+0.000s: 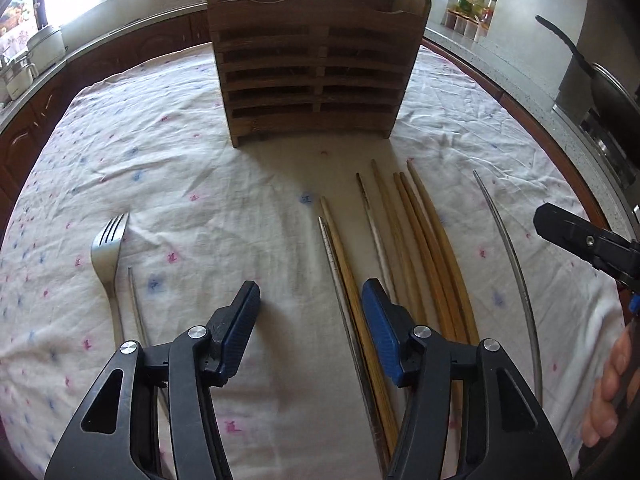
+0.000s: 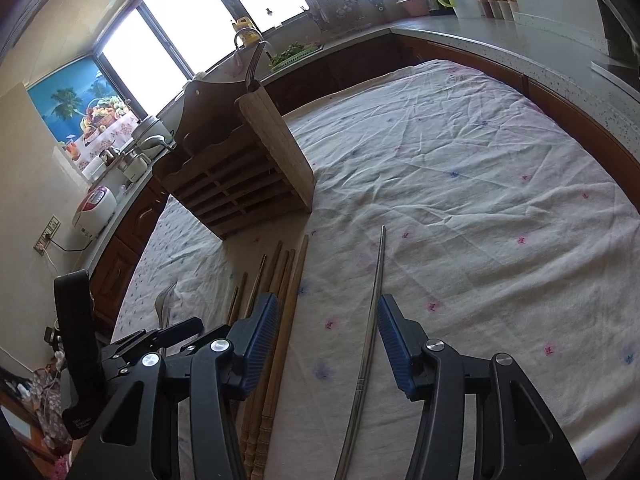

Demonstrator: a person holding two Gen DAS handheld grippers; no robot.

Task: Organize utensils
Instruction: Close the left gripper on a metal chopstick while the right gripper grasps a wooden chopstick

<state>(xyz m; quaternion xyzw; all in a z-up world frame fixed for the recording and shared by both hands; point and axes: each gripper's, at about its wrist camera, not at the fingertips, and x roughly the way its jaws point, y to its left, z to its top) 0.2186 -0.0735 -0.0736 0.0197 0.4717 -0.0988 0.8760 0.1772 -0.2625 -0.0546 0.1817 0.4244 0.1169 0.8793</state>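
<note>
Wooden holder [image 1: 316, 68] stands toward the tabletop's far edge; chopsticks [image 1: 420, 248] lie in a tight row nearer us. Left tongs [image 1: 310, 320] half-open, empty, straddling a steel-and-wood pair [image 1: 340, 264]; right tongs [image 2: 328, 336] half-open, empty, around a lone steel chopstick [image 2: 376, 300]. Risk: thin rods roll or a neighbour gets pinched too.

My left gripper [image 1: 310, 300] tilts steeply down, its jaws standing partly apart with nothing pressed between the blue pads [image 1: 240, 332]. Both of its black fingers show from the knuckle screws forward. My right gripper [image 2: 328, 316] tilts down less steeply, jaws likewise partly apart and gripping nothing. From the left wrist view, the right gripper's black tip juts in at the far right of my left jaws, with fingers of the right hand [image 1: 612, 384] curled on its handle below. From the right wrist view, the left gripper's black body sits low and to the left of my right jaws.
</note>
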